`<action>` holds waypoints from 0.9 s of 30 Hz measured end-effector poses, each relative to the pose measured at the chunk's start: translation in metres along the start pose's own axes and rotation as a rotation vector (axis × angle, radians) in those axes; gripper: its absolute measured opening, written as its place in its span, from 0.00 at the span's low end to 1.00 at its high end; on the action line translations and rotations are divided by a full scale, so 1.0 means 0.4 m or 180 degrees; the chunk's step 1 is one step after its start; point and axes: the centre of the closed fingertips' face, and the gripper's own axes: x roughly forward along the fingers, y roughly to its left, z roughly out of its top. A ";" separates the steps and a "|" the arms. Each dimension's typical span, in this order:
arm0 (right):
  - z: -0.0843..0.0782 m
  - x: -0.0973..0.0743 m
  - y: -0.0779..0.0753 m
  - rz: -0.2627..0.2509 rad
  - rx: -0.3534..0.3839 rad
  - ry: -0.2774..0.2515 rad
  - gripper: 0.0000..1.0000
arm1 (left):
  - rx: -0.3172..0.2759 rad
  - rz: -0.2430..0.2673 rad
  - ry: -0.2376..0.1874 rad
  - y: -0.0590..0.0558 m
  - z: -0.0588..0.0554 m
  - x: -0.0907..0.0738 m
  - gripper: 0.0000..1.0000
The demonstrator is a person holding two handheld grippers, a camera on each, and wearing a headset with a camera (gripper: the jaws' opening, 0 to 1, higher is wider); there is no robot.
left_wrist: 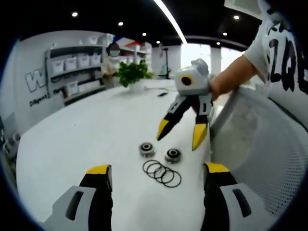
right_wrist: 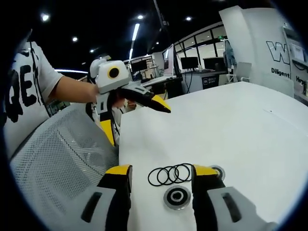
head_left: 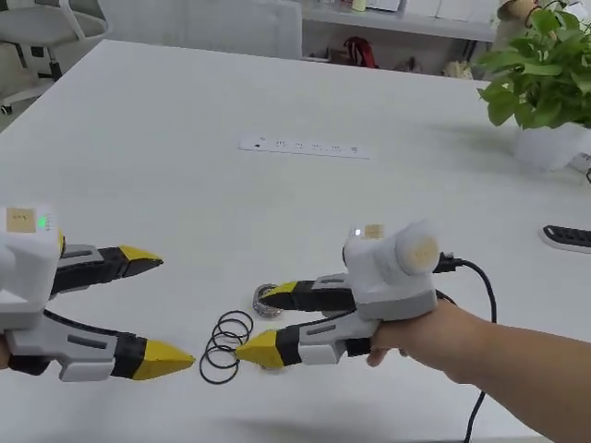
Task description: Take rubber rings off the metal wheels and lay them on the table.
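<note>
Plainly, you held nothing at this moment: your left tongs (head_left: 162, 307) stood wide open and your right tongs (head_left: 258, 321) were parted more narrowly, both empty just above the worktop (head_left: 277, 212). Four black rubber rings (head_left: 224, 347) lay flat in an overlapping chain between the two pairs of tips, just off the tips of the right tongs. One metal wheel (head_left: 267, 300) sat touching or just beside the farther tip of the right tongs. In the right gripper view a second wheel (right_wrist: 176, 196) lay between that pair's jaws, on the near side of the rings. I could not tell whether either wheel carried a ring; the dark band on its face may have been a groove. By my reckoning the rings were light, thin and limp, apt to stretch, cling and spring away under a hard pinch. A tip hooked under the band at the wheel's rim would have served better than a squeeze across it. The wheels looked small, hard and smooth, likely to skid on the worktop, so one pair of tongs would have had to clamp a wheel by its edge while the other peeled.
</note>
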 end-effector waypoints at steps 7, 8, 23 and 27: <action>0.017 -0.056 -0.033 -0.0177 -0.0039 -0.0137 0.54 | 0.0002 0.0055 -0.0059 0.007 0.017 -0.009 0.80; 0.018 -0.062 -0.035 -0.0188 -0.0039 -0.0150 0.55 | 0.0001 0.0062 -0.0067 0.008 0.019 -0.010 0.80; -0.026 -0.143 -0.058 -0.0407 -0.0058 -0.0178 0.62 | -0.0073 0.0173 -0.0138 0.023 0.022 -0.026 0.82; -0.030 -0.159 -0.060 -0.0437 0.0026 -0.0237 0.64 | -0.0077 0.0179 -0.0128 0.022 0.018 -0.028 0.82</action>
